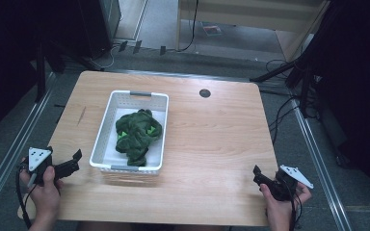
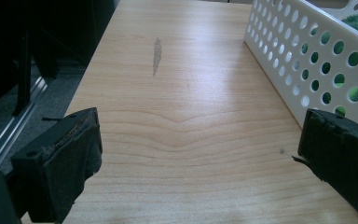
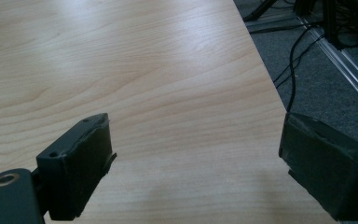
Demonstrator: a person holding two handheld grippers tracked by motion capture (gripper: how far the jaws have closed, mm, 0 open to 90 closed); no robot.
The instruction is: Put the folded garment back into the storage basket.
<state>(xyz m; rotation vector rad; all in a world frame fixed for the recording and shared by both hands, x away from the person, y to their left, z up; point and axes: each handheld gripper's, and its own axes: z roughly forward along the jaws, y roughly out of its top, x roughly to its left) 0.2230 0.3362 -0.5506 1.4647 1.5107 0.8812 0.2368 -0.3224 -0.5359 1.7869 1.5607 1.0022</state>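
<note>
Right hand-held gripper low — jaws wide, empty.

No readable text, label, brand, number or sign anywhere on the table, the basket or the grippers
</note>
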